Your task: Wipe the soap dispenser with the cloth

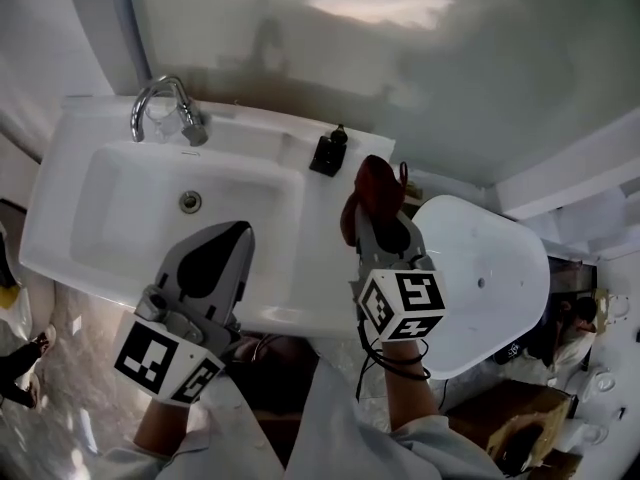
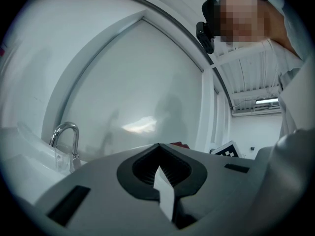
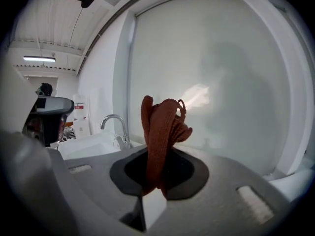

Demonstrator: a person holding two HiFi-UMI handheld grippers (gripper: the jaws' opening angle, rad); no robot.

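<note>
The right gripper's [image 3: 156,178] jaws were clamped on the cloth [image 3: 160,127], with a loose bunch of it standing proud of the tips. The left gripper's [image 2: 160,154] jaws were pressed together on nothing. The dispenser [image 1: 328,151] stood on the sink [image 1: 70,248] ledge, right of the basin, just ahead of the cloth and not yet touched. The bunch, rather than the jaw tips, was best laid on the pump and drawn down each side. Since the dispenser looked light, tipping was to be guarded against by steadying it with the left gripper.
</note>
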